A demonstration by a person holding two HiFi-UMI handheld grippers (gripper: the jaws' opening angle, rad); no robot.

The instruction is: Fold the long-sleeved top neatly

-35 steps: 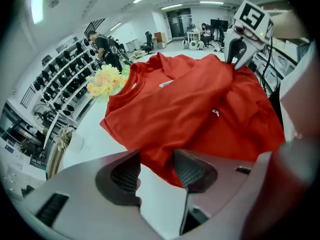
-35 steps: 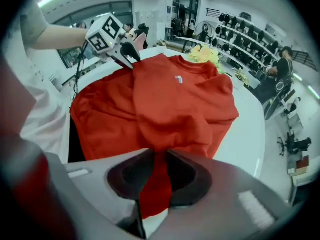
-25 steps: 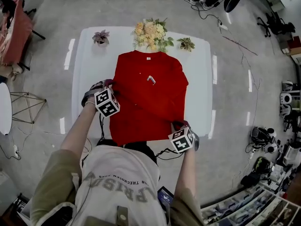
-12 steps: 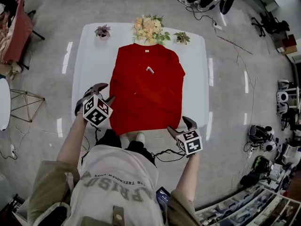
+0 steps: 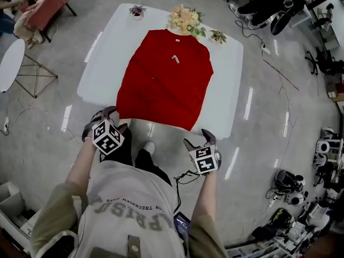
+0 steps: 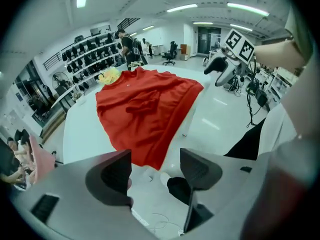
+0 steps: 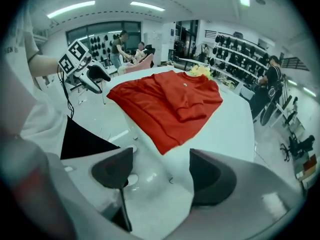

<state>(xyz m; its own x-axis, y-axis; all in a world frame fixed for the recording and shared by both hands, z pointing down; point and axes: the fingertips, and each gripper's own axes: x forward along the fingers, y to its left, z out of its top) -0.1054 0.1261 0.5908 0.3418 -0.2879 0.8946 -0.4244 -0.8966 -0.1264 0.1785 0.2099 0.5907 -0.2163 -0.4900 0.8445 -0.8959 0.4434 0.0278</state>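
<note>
Red top [image 5: 164, 79] is what you are folding, and it lies spread out on the white table [image 5: 226, 90] in front of you.

Nearest to you are your two grippers, held over the floor [image 5: 54, 160], short of the table. Your left gripper [image 5: 112, 117] has its fingers spread. They have just been opening, and nothing is between them. Your right gripper [image 5: 199, 140] is the same: its fingers are wide apart, have just been opening too, and are empty. Neither one touches the top.

Next comes the hem [image 5: 156, 120]. It sits at the near edge of the table and seems to hang over it a little. Past that, the sleeves [image 7: 192, 104] look folded in over the body, so the top makes one long shape. A small white thing [image 5: 174, 59] lies on the chest; I cannot tell what it is. The collar [image 5: 174, 32] is at the far end, just beside a bunch of flowers [image 5: 185, 19]. A small plant [image 5: 137, 11] stands to the left of the flowers and another plant [image 5: 217, 35] to their right.

I think the sleeve step is done and the bottom-to-top fold is next. For that you need to step in and pinch one hem corner with each gripper. Then lift both together toward the collar so the edges line up.
</note>
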